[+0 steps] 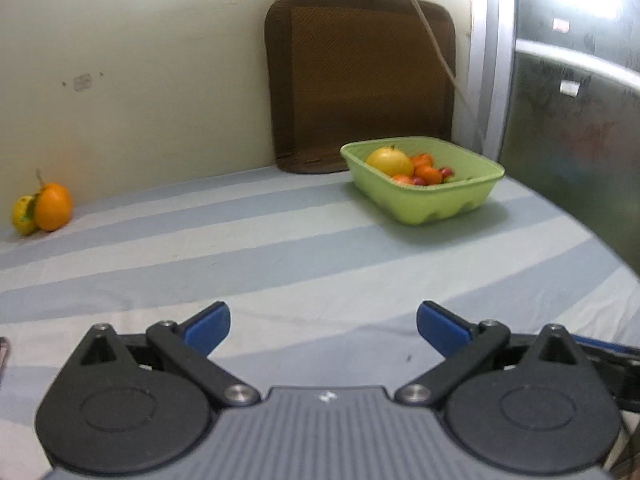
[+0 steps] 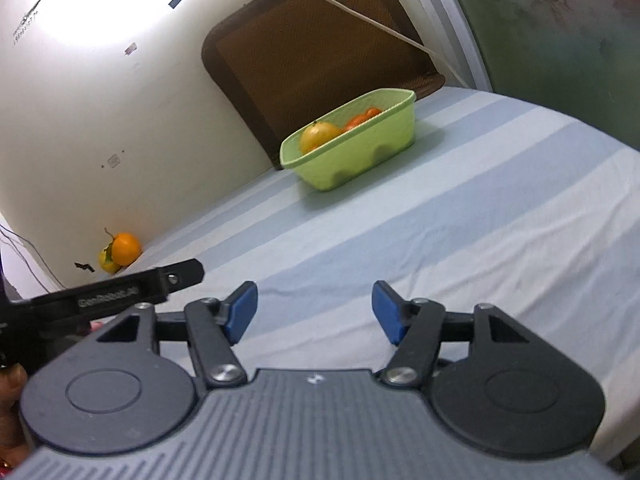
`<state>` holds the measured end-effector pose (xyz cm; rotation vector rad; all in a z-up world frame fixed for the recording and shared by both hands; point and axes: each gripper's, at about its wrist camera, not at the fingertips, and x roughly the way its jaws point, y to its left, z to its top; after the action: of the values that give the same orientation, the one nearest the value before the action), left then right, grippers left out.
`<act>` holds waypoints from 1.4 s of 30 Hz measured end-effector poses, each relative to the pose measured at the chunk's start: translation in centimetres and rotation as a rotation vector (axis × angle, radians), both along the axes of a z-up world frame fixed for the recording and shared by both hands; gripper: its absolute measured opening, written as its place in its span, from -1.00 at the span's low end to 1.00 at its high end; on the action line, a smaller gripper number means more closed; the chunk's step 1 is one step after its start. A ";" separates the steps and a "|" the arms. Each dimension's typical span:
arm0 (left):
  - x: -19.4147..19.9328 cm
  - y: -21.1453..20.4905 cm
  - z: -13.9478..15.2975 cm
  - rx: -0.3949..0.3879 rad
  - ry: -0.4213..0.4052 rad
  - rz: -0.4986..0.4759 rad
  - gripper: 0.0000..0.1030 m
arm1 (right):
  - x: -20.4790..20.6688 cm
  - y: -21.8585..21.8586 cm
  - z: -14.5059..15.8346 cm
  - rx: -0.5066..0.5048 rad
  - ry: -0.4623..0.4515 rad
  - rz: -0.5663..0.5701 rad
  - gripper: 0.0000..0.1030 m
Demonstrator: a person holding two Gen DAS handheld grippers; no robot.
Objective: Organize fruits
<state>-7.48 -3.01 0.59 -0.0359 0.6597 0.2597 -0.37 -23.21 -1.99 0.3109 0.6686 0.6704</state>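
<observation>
Basket [image 1: 424, 200], far right on the bed [image 1: 280, 264], long axis skewed; fruits inside blurred, possibly tomatoes. Orange [image 1: 53, 207] hides part of a lemon [image 1: 22, 216] by the wall. Left gripper [image 1: 323, 326], right gripper [image 2: 315, 314]: wide, empty.

The left gripper [image 1: 323, 326] hung with its 2 blue-tipped jaws spread wide, gripping nothing. The right gripper [image 2: 315, 312] was likewise parted and empty, tilted.
</observation>
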 end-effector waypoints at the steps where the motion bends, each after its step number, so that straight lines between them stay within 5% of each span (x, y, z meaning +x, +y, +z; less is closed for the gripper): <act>1: -0.2 -0.3 -0.1 0.024 0.010 0.008 1.00 | -0.2 0.0 0.0 0.002 0.004 0.001 0.27; 8: -1.6 -1.6 -0.6 0.129 0.032 0.033 0.99 | -0.7 -0.2 -0.2 0.014 0.027 0.017 0.27; 22: -1.4 -0.9 -1.7 0.031 0.104 0.039 0.99 | -0.4 -0.2 -0.5 0.018 0.035 0.032 0.27; 42: -1.1 -0.7 -1.8 0.121 0.083 0.071 0.99 | -0.8 0.6 0.0 0.008 -0.001 0.027 0.27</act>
<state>-8.56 -3.71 -1.18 0.0673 0.7246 0.3703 -1.12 -22.64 -2.01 0.3096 0.6697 0.6990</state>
